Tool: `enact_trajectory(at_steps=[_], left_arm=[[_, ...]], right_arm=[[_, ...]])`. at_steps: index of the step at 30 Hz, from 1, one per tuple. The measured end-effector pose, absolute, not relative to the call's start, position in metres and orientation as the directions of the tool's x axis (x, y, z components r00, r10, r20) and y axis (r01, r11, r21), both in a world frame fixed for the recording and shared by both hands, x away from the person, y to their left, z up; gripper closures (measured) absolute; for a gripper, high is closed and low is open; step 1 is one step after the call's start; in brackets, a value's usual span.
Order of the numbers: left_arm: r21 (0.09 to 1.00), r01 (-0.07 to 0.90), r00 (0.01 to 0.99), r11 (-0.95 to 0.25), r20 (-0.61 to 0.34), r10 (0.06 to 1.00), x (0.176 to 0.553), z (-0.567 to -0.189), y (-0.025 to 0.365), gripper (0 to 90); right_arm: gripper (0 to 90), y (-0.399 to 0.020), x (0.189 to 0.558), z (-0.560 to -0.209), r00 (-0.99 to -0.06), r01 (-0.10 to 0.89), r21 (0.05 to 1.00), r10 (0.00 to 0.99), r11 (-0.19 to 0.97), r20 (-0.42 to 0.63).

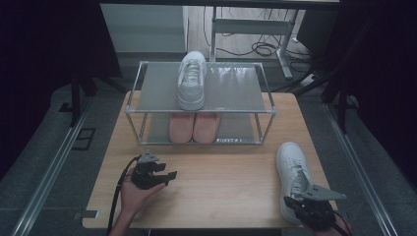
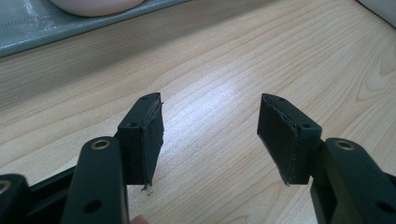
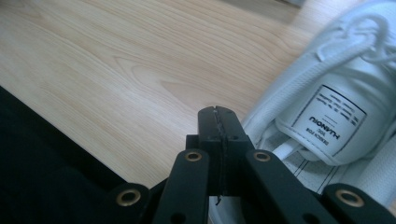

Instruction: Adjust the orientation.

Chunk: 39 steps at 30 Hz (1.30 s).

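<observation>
A white sneaker (image 1: pixel 292 169) lies on the wooden table (image 1: pixel 221 182) at the right, toe pointing away. My right gripper (image 1: pixel 292 201) hovers at its heel, jaws shut with nothing between them. In the right gripper view the closed gripper (image 3: pixel 217 122) sits just left of the shoe's collar, and the white sneaker (image 3: pixel 327 88) shows its tongue label. Its mate, a second white sneaker (image 1: pixel 192 78), stands on the top shelf of the metal rack (image 1: pixel 147 88). At the front left a hand holds my left gripper (image 1: pixel 168 172) low over bare wood; that gripper (image 2: pixel 210 135) stands open and empty.
A pair of pink shoes (image 1: pixel 193 127) fills the middle of the rack's lower shelf. The pink shoe (image 2: pixel 93 4) and the shelf edge (image 2: pixel 28 28) lie just beyond my left gripper. Bare tabletop stretches between the two grippers. Dark floor and cables surround the table.
</observation>
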<state>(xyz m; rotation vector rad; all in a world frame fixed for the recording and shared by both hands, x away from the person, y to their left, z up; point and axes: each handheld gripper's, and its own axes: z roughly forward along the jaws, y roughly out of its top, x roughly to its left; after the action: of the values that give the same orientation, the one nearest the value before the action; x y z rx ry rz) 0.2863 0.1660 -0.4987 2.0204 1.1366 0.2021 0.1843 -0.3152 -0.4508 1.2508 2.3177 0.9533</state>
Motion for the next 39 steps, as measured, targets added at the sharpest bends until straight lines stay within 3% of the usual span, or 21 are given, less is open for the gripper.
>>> enact_trajectory(at_steps=[9,24,39], left_arm=[[0.701,0.652,0.586,-0.289,-0.225,0.778,0.287,-0.5,0.166,41.2],[0.695,0.659,0.581,-0.288,-0.227,0.781,0.287,-0.5,0.166,41.2],[0.696,0.661,0.576,-0.28,-0.231,0.784,0.287,-0.499,0.167,41.2]], right_arm=[[89.7,-0.344,0.181,-0.454,-0.501,0.608,0.727,0.865,0.318,0.041],[89.7,-0.366,0.173,-0.453,-0.463,0.611,0.725,0.886,0.317,0.003],[88.9,-0.364,0.203,-0.423,-0.512,0.558,0.776,0.858,0.295,0.042]])
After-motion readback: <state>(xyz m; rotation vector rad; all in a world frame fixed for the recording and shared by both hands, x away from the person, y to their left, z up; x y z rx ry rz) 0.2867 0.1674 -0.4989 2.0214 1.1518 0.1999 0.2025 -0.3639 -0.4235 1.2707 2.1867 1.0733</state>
